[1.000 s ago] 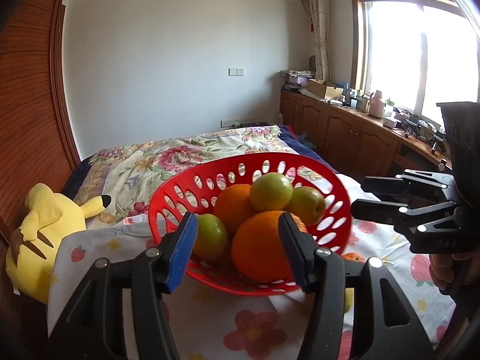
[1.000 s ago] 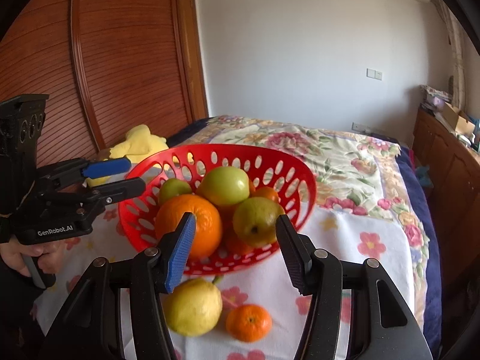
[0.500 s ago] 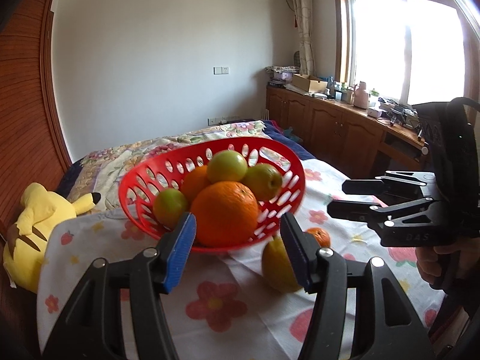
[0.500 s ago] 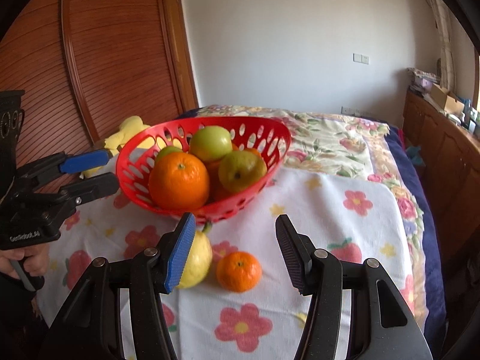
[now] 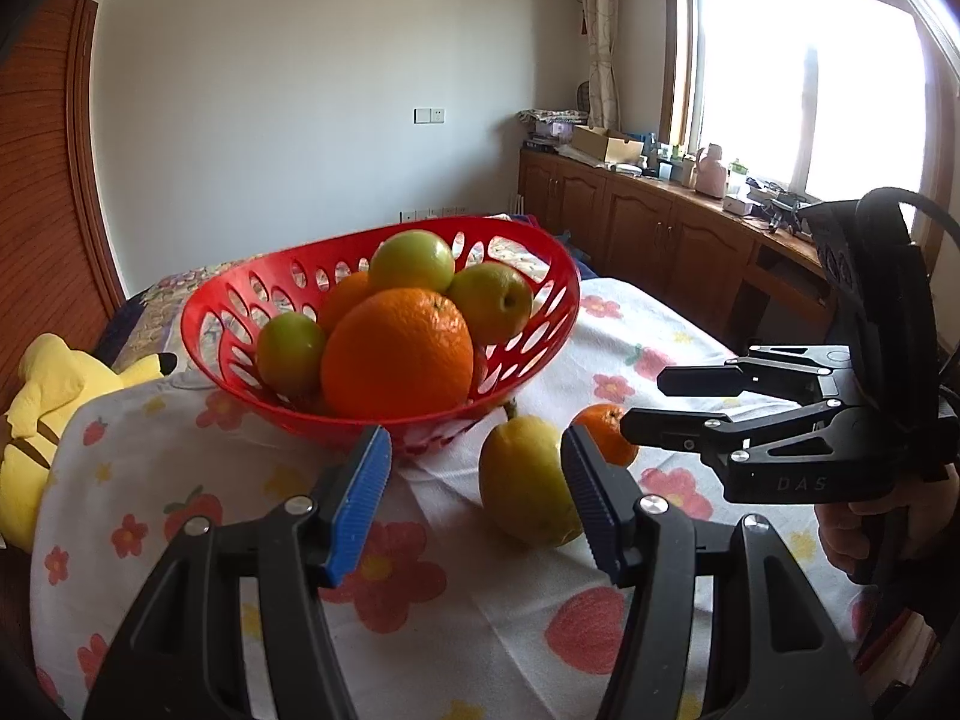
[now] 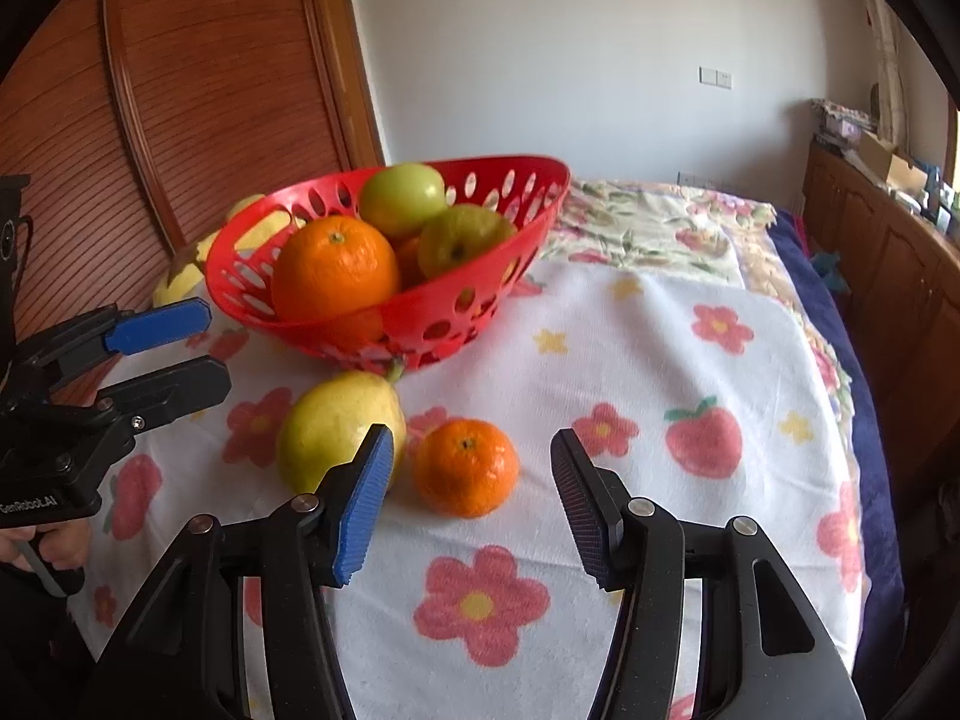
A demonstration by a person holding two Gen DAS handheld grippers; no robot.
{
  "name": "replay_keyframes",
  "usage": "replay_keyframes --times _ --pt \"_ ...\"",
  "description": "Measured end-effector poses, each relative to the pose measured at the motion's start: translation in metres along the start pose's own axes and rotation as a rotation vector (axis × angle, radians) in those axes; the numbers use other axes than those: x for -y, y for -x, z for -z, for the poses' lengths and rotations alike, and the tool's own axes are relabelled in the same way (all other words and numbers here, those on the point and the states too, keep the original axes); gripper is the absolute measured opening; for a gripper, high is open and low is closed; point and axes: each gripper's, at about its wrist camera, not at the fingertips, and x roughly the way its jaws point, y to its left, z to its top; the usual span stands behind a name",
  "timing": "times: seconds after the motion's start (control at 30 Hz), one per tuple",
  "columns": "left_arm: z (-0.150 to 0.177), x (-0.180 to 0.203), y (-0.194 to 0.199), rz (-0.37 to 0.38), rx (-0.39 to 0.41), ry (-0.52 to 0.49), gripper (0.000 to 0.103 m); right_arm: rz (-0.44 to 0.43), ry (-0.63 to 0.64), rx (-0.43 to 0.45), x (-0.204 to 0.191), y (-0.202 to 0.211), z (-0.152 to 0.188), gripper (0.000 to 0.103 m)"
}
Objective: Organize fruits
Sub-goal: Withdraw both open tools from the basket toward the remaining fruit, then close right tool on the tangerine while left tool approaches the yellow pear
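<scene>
The left hand-held gripper (image 5: 477,495) is angled downward over the flowered cloth (image 5: 480,612). Its jaws are parted with nothing pressed between the 2 pads; the right pad overlaps the yellow pear (image 5: 522,486) in view, but contact cannot be confirmed. In the right wrist view this gripper is seen at the left edge, carried by a hand (image 6: 57,546) on its grip.

The red basket (image 5: 240,300) stands on the cloth beyond the left gripper. It is filled with a large orange (image 5: 396,354), 3 green apples and a further orange behind them. A yellow plush toy (image 5: 42,414) lies at the cloth's left edge.

The pear lies on the cloth just in front of the basket, with the small tangerine (image 6: 467,467) just beside it on the right.

The right hand-held gripper (image 6: 471,495) is also tilted downward, its jaws apart and empty, with the tangerine lying just beyond the gap. The hand (image 5: 870,525) holding it is visible in the left wrist view.
</scene>
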Motion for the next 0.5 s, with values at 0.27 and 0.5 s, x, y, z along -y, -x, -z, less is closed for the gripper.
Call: replay_keyframes --times 0.27,0.5 --pt "0.010 -0.002 -0.009 0.004 -0.017 0.019 0.059 0.001 0.002 -0.027 -0.002 -0.014 0.003 0.056" --pt "0.014 -0.002 -0.012 0.005 -0.025 0.018 0.059 -0.009 0.000 -0.045 -0.005 -0.023 0.004 0.056"
